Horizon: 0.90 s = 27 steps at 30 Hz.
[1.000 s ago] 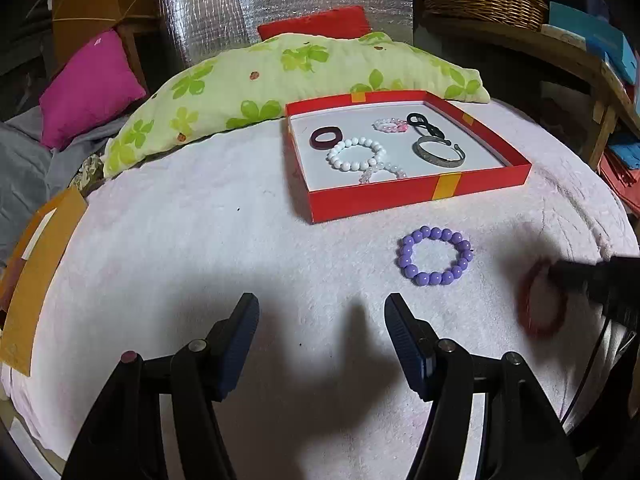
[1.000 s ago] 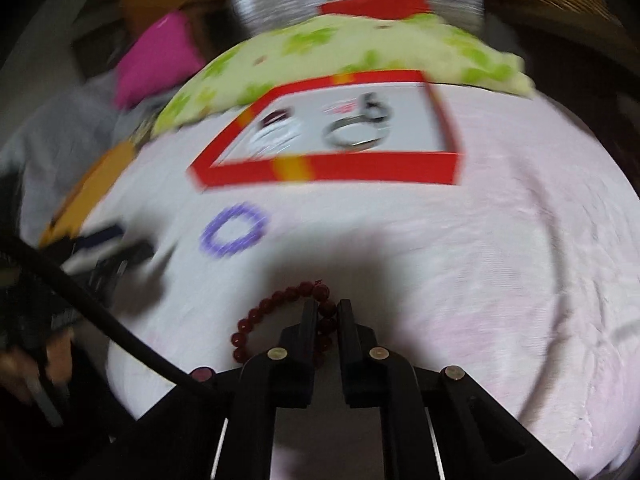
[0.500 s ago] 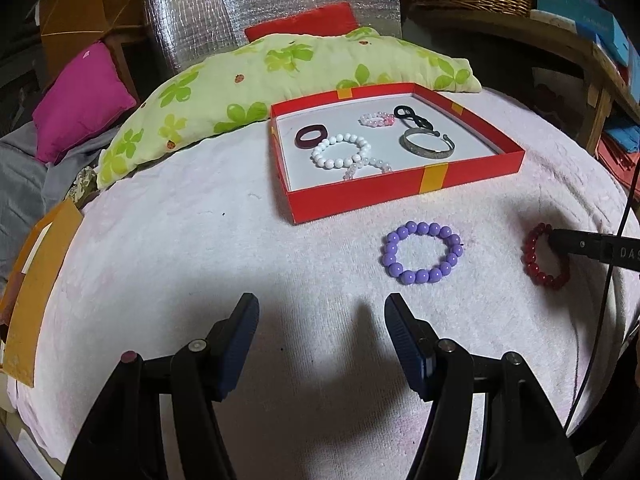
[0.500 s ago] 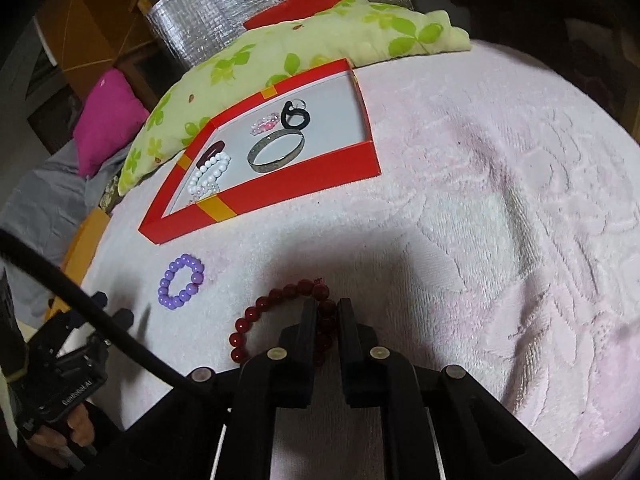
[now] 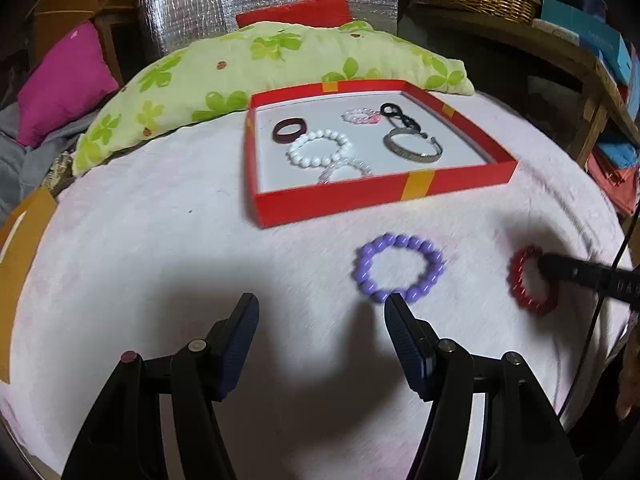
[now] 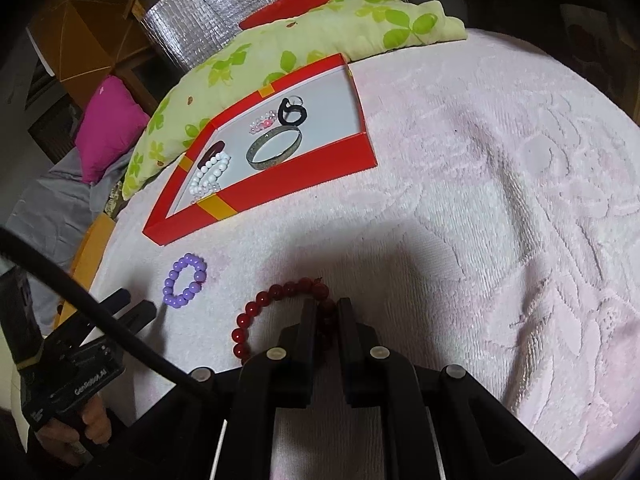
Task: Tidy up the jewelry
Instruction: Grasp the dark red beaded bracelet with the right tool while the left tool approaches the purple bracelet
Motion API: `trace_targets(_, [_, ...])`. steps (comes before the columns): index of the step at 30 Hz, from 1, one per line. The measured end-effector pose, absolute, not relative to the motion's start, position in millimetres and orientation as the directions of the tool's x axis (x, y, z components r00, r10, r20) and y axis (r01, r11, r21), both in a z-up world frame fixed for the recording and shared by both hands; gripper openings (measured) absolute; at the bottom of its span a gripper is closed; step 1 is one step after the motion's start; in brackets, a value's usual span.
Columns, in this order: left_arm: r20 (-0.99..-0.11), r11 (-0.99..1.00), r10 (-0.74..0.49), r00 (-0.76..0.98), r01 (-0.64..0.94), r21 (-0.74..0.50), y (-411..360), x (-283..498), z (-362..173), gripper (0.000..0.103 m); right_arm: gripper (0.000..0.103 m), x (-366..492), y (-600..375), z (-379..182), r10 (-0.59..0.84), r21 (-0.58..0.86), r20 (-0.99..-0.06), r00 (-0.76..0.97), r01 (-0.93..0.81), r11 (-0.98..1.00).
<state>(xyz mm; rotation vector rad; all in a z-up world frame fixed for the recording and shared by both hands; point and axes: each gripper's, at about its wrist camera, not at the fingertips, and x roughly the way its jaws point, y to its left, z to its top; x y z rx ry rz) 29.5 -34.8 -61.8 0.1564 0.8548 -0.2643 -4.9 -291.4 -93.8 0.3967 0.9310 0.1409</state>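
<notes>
While the left gripper (image 5: 320,316) is drifting in toward the purple bracelet (image 5: 399,267), its jaws spread apart with nothing between them, the right gripper (image 6: 325,312) already has its jaws pinched together on the dark red bead bracelet (image 6: 276,312). A second ago the purple one sat further up and off to the side of the left fingers; now its near edge is just beside the right-hand fingertip (image 5: 396,312), so the person has clearly slid that hand closer. The right wrist view was tilted and smeared a second ago and has since rolled to a new angle and gone sharp, with the grip on the red beads unchanged.

What it means for the job: both loose bracelets on the pink towel (image 6: 500,220) are now spoken for, one clamped and one being lined up. The red box (image 5: 360,200) a bit beyond them already holds a white bead bracelet (image 5: 318,152), a silver bangle (image 5: 414,148), a dark ring-shaped band (image 5: 289,131), a small pink beaded piece (image 5: 360,116), a clear beaded one and something black near the back, so these two look like the last stragglers.

The red bracelet looks like it's resting on the towel rather than lifted, though that's hard to call. Likely next is a lift toward the box, and the left jaws need to straddle the purple beads before closing
</notes>
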Motion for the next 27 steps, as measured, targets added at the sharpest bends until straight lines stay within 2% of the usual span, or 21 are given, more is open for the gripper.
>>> trace_targets(15, [-0.771,0.942,-0.231,0.593,0.335,-0.024,-54,50,-72,0.064,0.013,-5,-288,-94,0.271,0.383,-0.754,0.598,0.065,0.921])
trace_targets(17, [-0.771,0.935,-0.252,0.584,0.352,-0.039,-55,50,-73,0.041,0.013,-6,-287,-94,0.262,0.373,-0.754,0.602,0.064,0.925])
trace_targets(20, [-0.775,0.928,-0.253,0.579,0.373,-0.024,-58,46,-75,0.022,0.013,-5,-284,-94,0.247,0.357,-0.754,0.608,0.064,0.932])
trace_targets(22, [-0.777,0.924,-0.257,0.575,0.382,-0.022,-58,43,-74,0.013,0.013,-5,-283,-94,0.236,0.347,-0.755,0.612,0.066,0.936])
trace_targets(27, [-0.783,0.927,-0.247,0.571,0.376,-0.019,-49,36,-74,0.012,0.014,-4,-280,-93,0.216,0.332,-0.757,0.617,0.079,0.940])
